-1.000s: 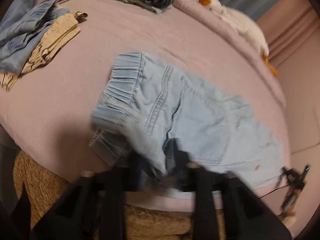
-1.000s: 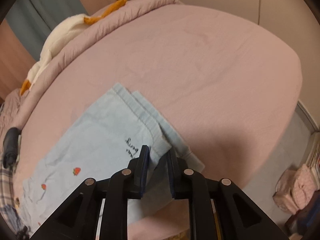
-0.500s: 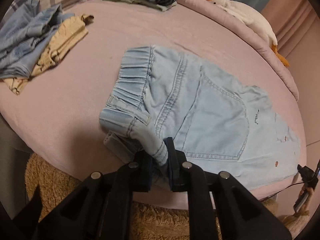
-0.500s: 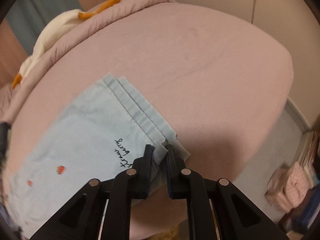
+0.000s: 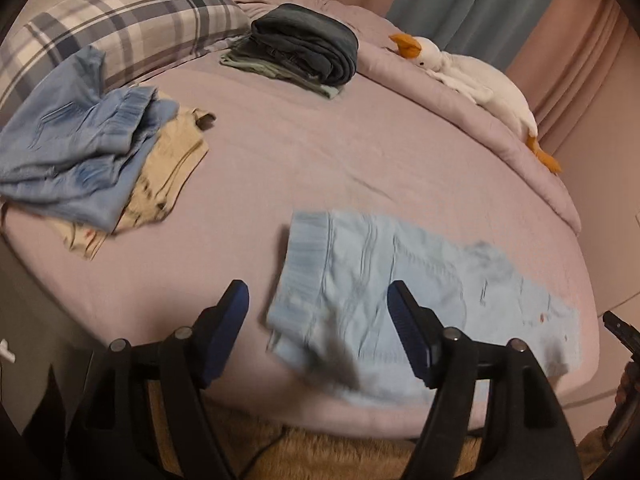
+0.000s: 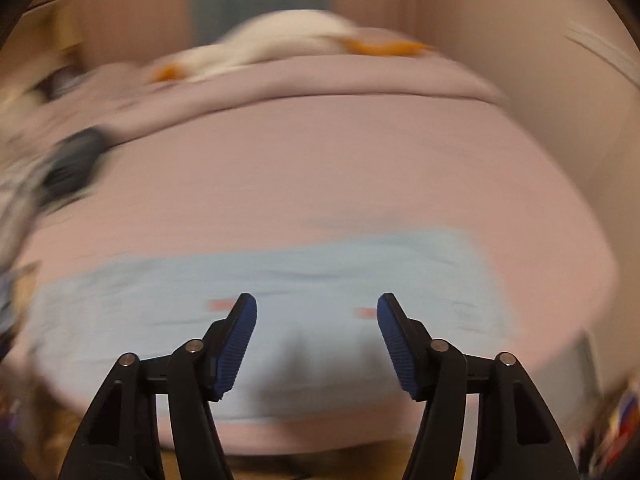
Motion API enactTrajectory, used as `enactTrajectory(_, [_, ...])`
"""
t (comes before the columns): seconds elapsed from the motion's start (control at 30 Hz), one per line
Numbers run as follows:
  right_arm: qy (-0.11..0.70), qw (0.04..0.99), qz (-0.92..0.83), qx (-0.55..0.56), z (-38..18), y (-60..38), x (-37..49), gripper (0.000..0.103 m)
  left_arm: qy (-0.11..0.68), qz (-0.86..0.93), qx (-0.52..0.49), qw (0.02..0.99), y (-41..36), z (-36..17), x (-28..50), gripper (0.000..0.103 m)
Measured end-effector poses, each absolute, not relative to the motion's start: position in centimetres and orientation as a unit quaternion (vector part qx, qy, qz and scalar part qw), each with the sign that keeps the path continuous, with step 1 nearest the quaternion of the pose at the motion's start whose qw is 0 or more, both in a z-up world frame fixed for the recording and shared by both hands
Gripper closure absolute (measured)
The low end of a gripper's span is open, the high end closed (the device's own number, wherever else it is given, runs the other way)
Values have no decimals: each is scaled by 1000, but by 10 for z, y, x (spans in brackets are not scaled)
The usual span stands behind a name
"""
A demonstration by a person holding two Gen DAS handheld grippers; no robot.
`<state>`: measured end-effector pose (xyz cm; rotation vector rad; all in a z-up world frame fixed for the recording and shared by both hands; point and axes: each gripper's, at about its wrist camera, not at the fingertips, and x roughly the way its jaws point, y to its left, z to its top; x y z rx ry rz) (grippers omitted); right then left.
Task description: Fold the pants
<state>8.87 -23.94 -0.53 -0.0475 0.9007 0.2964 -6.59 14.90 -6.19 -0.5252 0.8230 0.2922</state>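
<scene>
Both grippers, left gripper [image 5: 318,316] and right gripper [image 6: 316,320], wide apart above flat pants [image 5: 420,300]

The pants [image 5: 404,304] lie flat on the bed [image 5: 304,152] near its front edge, extending rightward from the waistband. Left of them sits a pile of clothes [image 5: 84,160]; behind that pile lies a pillow [image 5: 120,28]. A folded stack [image 5: 304,52] sits at the rear centre, with a plush goose [image 5: 472,80] along the rear right edge.
</scene>
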Motion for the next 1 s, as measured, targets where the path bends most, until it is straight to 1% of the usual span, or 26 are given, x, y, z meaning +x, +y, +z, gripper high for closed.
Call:
enactTrajectory(0.07, [438, 875, 206, -22, -1, -201, 87, 40, 393, 114, -264, 873, 157, -67, -49, 31])
enactTrajectory(0.17, [469, 829, 305, 13, -5, -139, 100, 40, 411, 96, -267, 866, 163, -79, -19, 31])
enactTrajectory(0.23, [491, 808, 325, 28, -15, -113, 113, 40, 428, 96, -262, 860, 164, -92, -2, 32])
enactTrajectory(0.27, [500, 805, 320, 22, -21, -104, 108, 40, 447, 98, -265, 849, 166, -103, 7, 36])
enactTrajectory(0.3, [508, 803, 311, 8, -28, -90, 112, 40, 461, 99, -273, 839, 170, -109, 12, 44])
enactTrajectory(0.33, [512, 803, 304, -1, -34, -80, 116, 40, 474, 91, -293, 825, 173, -119, 15, 57])
enactTrajectory(0.4, [523, 802, 287, -10, -50, -64, 126, 40, 465, 84, -305, 827, 176, -123, 12, 62])
enactTrajectory(0.47, [534, 803, 264, -10, -61, -55, 143, 40, 462, 78, -277, 839, 167, -114, 3, 68])
enactTrajectory(0.53, [547, 800, 246, -17, -73, -46, 163, 40, 456, 80, -275, 843, 161, -108, -7, 69])
enactTrajectory(0.6, [550, 801, 235, -32, -74, -41, 164, 40, 447, 86, -262, 851, 154, -104, -20, 69])
enactTrajectory(0.7, [556, 796, 231, -56, -86, -36, 170, 40, 445, 90, -249, 856, 152, -113, -25, 68])
enactTrajectory(0.77, [584, 774, 236, -70, -105, -30, 175, 40, 446, 92, -261, 851, 158, -123, -20, 67])
enactTrajectory(0.8, [591, 768, 236, -77, -115, -28, 177, 47, 445, 92, -265, 851, 162, -124, -15, 67])
enactTrajectory(0.83, [589, 768, 238, -85, -118, -27, 177, 69, 447, 91, -267, 849, 164, -122, -11, 67])
enactTrajectory(0.87, [579, 774, 241, -88, -118, -26, 177, 83, 448, 92, -267, 848, 166, -120, -8, 67])
enactTrajectory(0.9, [572, 780, 240, -83, -112, -28, 177, 91, 447, 92, -267, 849, 166, -118, -8, 67])
enactTrajectory(0.97, [544, 801, 238, -79, -99, -28, 176, 94, 445, 95, -262, 851, 169, -120, -2, 64])
enactTrajectory(1.0, [523, 814, 238, -83, -91, -26, 175, 98, 447, 97, -262, 850, 169, -122, -4, 63])
